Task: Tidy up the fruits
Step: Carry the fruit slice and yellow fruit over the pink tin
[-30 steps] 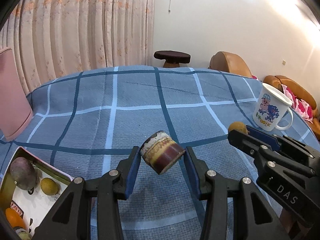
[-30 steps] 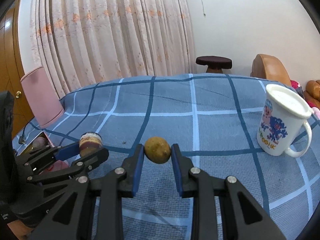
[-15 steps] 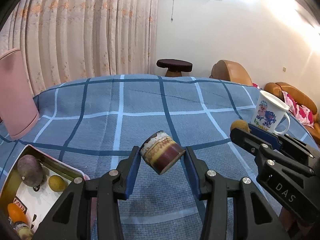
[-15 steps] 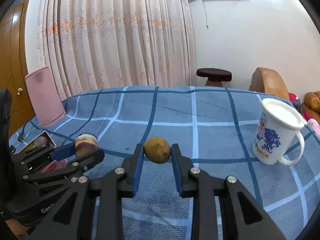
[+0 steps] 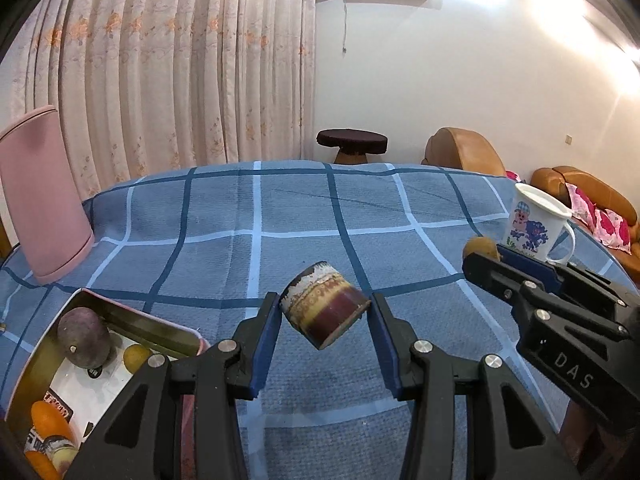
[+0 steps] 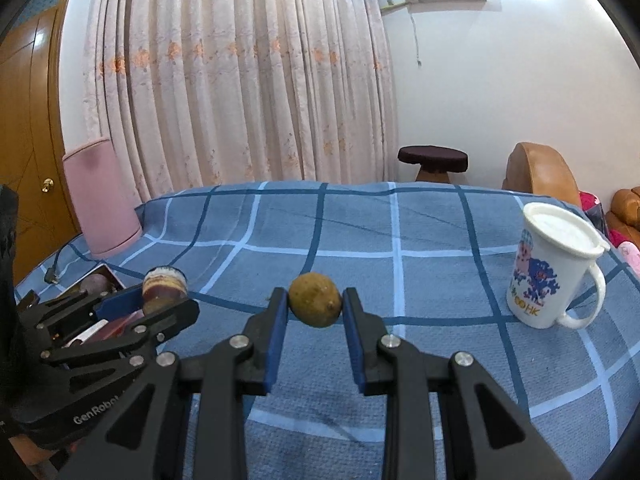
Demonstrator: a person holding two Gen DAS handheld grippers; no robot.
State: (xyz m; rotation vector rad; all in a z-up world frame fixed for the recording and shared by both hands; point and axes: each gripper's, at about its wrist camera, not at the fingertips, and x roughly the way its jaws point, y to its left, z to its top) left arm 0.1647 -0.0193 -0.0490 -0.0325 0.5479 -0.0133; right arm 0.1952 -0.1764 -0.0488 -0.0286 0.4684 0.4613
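- Since a second ago, the tin box (image 5: 28, 364) has slid further into the left wrist view, showing more of its inside.
- Left gripper (image 5: 325, 316) is clenched on a tilted brown-and-cream cup (image 5: 323, 309), lifted off the cloth, right of the box.
- Right gripper (image 6: 315, 306) grips one small brownish fruit (image 6: 315, 299) between its pads.
- Box contents: one purple fruit (image 5: 83, 336), one small yellow fruit (image 5: 135, 356), two orange ones, partly hidden.
- One white cartoon mug (image 6: 550, 270) stands at right.
- Blue checked cloth (image 5: 296, 216) covers the desk; curtains, a stool and brown sofas lie behind.
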